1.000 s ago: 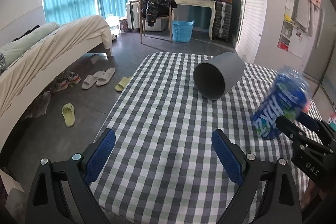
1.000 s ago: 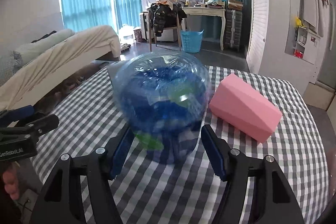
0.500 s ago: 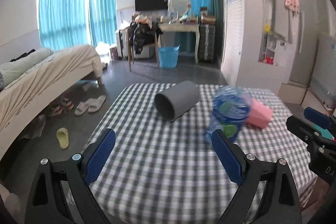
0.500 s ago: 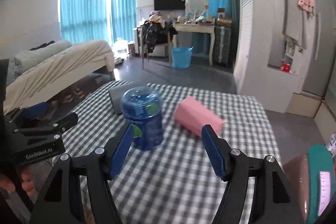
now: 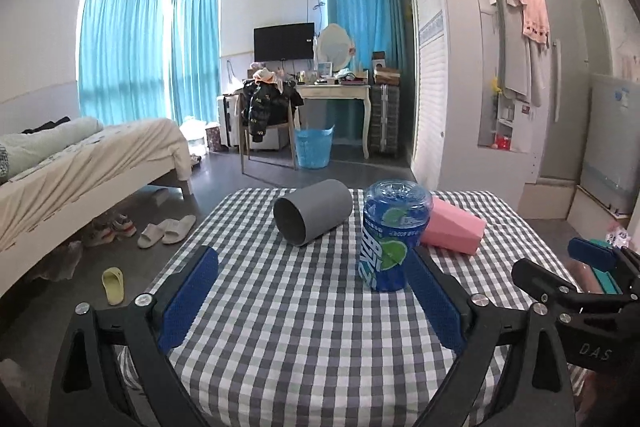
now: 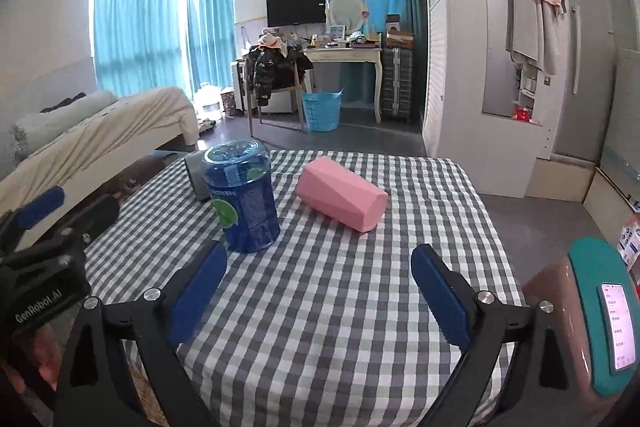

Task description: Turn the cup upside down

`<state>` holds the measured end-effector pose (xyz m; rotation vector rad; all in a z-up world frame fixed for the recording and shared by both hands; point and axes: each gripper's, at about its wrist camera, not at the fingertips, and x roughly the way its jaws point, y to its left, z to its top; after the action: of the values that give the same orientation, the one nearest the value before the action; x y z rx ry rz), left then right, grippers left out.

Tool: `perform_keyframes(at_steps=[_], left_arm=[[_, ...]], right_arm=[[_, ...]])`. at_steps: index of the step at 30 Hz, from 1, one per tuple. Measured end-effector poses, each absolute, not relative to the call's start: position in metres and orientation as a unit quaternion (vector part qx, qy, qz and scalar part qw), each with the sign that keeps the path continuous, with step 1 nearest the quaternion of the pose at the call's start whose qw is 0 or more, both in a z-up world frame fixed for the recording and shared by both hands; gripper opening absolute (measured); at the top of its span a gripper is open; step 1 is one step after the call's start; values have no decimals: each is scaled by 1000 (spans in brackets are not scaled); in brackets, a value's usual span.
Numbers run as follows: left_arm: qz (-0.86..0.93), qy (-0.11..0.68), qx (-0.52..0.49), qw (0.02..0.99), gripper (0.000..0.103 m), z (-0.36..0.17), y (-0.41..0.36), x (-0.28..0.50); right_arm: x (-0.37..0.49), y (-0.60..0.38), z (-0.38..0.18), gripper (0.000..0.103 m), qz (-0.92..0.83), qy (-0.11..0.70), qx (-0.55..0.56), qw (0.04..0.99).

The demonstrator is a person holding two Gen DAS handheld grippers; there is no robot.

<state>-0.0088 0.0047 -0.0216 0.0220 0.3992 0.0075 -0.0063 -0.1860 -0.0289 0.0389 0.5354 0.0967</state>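
A clear blue cup (image 5: pixel 391 235) with a lime label stands upside down on the checked table (image 5: pixel 304 327), base up; it also shows in the right wrist view (image 6: pixel 245 199). A grey cup (image 5: pixel 312 211) lies on its side behind it, and a pink cup (image 5: pixel 452 229) lies on its side to the right. My left gripper (image 5: pixel 316 297) is open and empty near the table's front. My right gripper (image 6: pixel 320 293) is open and empty, pulled back from the blue cup.
The pink cup (image 6: pixel 342 193) lies mid-table in the right wrist view. A phone in a teal case (image 6: pixel 604 323) sits at the right edge. Beyond the table are a bed (image 5: pixel 80 163), slippers (image 5: pixel 166 230), a chair and a blue basket (image 5: pixel 314 147).
My right gripper let go of the blue cup, which now stands upside down on the table. Both grippers drew back and up from the table.
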Motion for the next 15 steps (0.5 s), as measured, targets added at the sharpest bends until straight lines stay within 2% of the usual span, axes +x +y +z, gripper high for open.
perform_keyframes(at_steps=[3,15], left_arm=[[9,204,0,979,99,-25,10,-7],[1,233,0,973,99,-32,8,-4]], right_arm=[[-6,-188,-29,103,45,265,20,963],[-7,-187,-29,103,44,259,21,965]])
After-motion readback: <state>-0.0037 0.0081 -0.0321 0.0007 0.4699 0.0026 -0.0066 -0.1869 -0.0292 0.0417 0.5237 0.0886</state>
